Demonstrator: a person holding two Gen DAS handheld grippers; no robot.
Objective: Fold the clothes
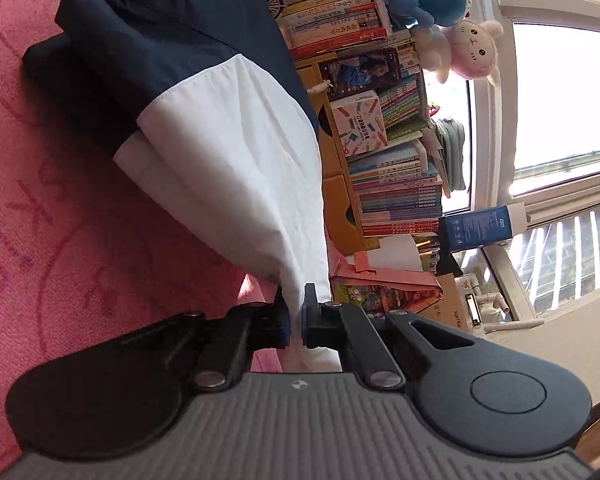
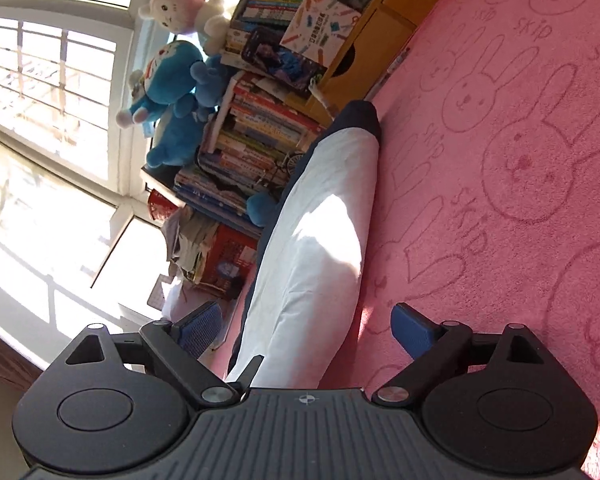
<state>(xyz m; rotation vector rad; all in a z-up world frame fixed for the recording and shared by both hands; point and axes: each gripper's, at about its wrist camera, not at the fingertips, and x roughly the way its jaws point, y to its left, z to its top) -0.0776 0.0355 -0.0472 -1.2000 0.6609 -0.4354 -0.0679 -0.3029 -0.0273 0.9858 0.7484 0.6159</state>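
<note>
Left wrist view: the left gripper (image 1: 295, 312) is pinching a white corner of the garment (image 1: 204, 120), its jaws closed down to the thickness of the cloth.
Garment: a navy-and-white piece is lying partly doubled over on the pink blanket (image 1: 60, 220), the white panel rising from the blanket to the pinched corner.
Right gripper: the right gripper (image 2: 306, 332) is standing wide, holding nothing, with the white fabric (image 2: 316, 248) running between its blue pads (image 2: 410, 328) without being gripped.
Step, as a judgement: a fold is being carried or laid over.
Doing it well: keeping the pinched edge taut and low, lining it up with the layer beneath, and letting the right gripper catch the matching corner so the panel is landing flat.
</note>
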